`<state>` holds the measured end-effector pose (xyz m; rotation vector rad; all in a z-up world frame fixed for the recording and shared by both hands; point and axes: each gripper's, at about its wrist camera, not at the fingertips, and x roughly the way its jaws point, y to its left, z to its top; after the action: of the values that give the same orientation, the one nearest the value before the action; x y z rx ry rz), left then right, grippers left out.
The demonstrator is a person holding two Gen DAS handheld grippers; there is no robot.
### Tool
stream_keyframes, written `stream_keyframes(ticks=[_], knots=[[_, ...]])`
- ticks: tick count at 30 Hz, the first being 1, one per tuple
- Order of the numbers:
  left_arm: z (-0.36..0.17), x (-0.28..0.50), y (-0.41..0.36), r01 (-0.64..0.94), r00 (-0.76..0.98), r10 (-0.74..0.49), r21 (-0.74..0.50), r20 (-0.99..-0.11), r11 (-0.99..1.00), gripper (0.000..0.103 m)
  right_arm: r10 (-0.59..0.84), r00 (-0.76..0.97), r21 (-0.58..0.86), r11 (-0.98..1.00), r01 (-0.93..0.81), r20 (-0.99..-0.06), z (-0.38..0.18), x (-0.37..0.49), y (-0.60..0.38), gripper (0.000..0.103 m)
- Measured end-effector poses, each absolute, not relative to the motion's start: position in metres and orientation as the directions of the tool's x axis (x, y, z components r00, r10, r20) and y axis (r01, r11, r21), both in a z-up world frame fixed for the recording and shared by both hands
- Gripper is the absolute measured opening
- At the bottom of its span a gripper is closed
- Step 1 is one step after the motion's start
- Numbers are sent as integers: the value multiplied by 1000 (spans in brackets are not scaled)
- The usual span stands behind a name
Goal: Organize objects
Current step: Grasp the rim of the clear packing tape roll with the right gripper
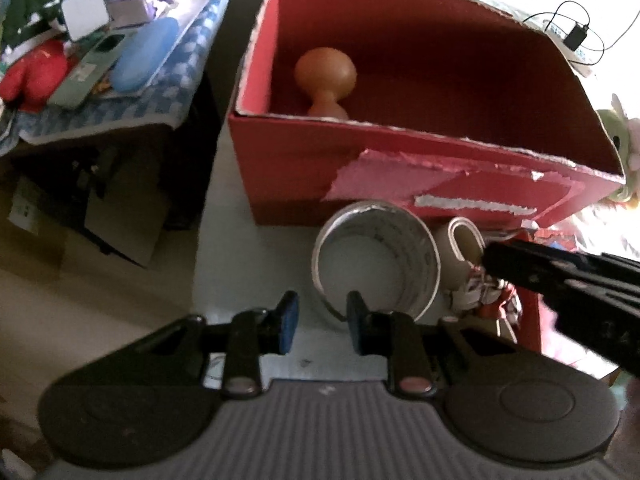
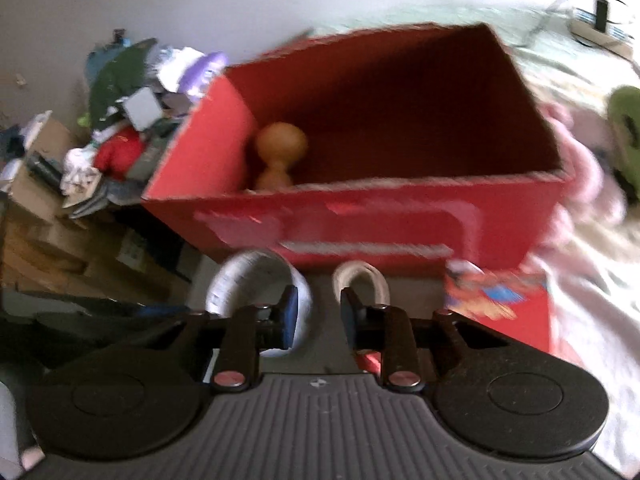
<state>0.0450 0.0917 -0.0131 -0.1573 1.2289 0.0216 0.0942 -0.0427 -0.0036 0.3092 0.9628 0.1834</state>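
Observation:
An open red cardboard box (image 1: pixel 304 168) (image 2: pixel 400 224) holds an orange wooden knob-shaped object (image 1: pixel 326 76) (image 2: pixel 280 152) in its left corner. In front of it lie a large roll of clear tape (image 1: pixel 376 258) (image 2: pixel 224 280) and a smaller beige tape roll (image 1: pixel 460 252) (image 2: pixel 362 280). My left gripper (image 1: pixel 322 324) is open; its right finger sits at the near rim of the large roll. My right gripper (image 2: pixel 318 316) is open just short of both rolls; it shows in the left wrist view (image 1: pixel 520 264) beside the small roll.
A colourful red packet (image 2: pixel 500 300) lies right of the rolls. A cluttered side table (image 1: pixel 120 64) with a checked cloth stands left. A green plush toy (image 2: pixel 628 120) and a pink cloth (image 2: pixel 580 184) lie right. A charger cable (image 1: pixel 576 36) lies behind.

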Motion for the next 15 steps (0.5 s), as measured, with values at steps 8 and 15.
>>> stream_keyframes(ticks=[8,15], knots=[[-29,54,98,-129,318,-107,-155,-942,979,15,300,517,314,947,-63,-802,-26,118,-20,27],[-36,56,105,-138,323,-138,-191,-936,972,15,305,485,314,947,-65,-820,-43,126,-17,17]])
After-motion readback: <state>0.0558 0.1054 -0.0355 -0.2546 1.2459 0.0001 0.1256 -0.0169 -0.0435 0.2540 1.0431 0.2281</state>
